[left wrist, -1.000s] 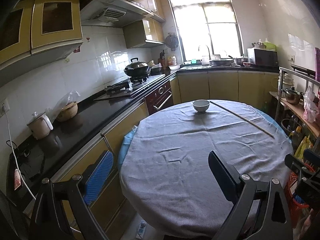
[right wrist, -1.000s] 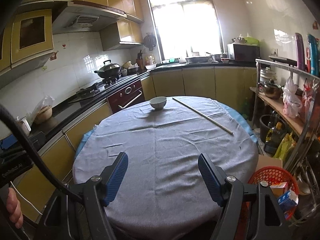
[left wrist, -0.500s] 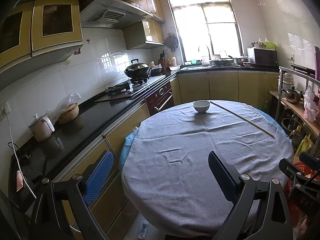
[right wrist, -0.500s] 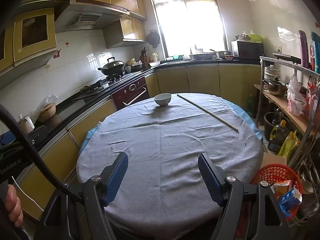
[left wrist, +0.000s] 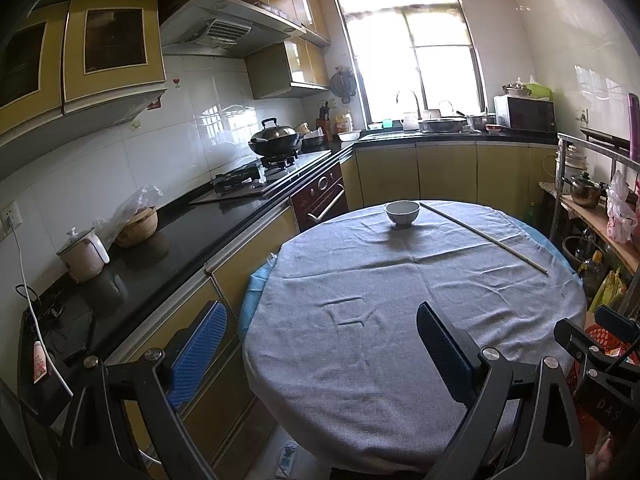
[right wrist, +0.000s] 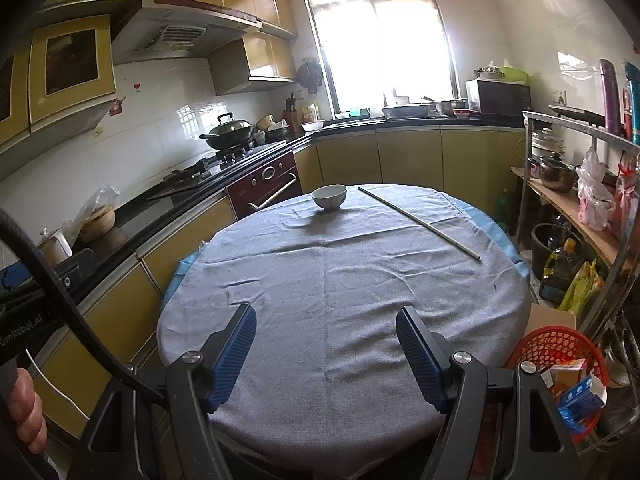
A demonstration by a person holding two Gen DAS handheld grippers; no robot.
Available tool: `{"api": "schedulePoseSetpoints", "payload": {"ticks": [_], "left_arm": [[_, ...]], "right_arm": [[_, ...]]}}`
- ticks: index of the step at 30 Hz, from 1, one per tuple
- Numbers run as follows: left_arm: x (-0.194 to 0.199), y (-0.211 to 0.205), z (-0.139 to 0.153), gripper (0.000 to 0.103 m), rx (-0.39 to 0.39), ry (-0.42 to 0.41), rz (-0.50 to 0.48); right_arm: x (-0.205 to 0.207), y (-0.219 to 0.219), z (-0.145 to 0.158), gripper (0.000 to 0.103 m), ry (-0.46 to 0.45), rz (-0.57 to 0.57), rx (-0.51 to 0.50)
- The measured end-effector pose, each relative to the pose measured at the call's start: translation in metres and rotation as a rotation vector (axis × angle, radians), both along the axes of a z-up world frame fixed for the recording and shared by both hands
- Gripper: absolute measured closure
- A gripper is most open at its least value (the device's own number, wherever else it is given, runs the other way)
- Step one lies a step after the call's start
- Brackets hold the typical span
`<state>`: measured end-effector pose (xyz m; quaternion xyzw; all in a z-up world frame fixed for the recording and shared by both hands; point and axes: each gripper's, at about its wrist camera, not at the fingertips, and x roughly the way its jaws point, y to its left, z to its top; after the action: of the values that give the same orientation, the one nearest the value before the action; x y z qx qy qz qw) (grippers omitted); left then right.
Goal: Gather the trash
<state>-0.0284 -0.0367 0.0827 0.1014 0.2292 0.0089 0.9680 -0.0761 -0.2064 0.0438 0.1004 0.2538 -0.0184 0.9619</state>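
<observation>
Fingers on your left gripper [left wrist: 320, 344] and right gripper [right wrist: 326, 344] stand apart, grasping nothing. Beyond them, across the cloth-covered surface [right wrist: 340, 280], sit a bowl [right wrist: 329, 197] and stick [right wrist: 420, 222]; right of your right fingers, a red basket [right wrist: 548, 346] holds trash.

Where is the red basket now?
In the right wrist view, the red basket sits low right, beside the round table, holding small cartons.

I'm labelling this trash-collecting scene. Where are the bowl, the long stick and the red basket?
Bowl [right wrist: 329, 198]: right wrist view, outer side wall.
Long stick [right wrist: 420, 222]: right wrist view, middle of its length.
Red basket [right wrist: 538, 342]: right wrist view, mesh wall under the near rim.
</observation>
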Motion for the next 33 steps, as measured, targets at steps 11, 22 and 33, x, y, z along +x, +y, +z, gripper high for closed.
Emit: {"api": "schedulePoseSetpoints", "payload": {"ticks": [11,22,33], "left_arm": [[-0.0003,-0.0009,-0.0017,0.007,0.002,0.006,-0.005],[0.0004,-0.0013,-0.0054,0.007,0.004,0.019,-0.009],[0.0006,-0.0005,-0.0067,0.007,0.003,0.026,-0.012]], "right_arm": [[0.0,0.001,0.0001,0.027,0.001,0.006,0.003],[0.0009,0.0016,-0.0013,0.027,0.006,0.009,0.01],[0.0015,0.0015,-0.0011,0.027,0.01,0.011,0.011]]}}
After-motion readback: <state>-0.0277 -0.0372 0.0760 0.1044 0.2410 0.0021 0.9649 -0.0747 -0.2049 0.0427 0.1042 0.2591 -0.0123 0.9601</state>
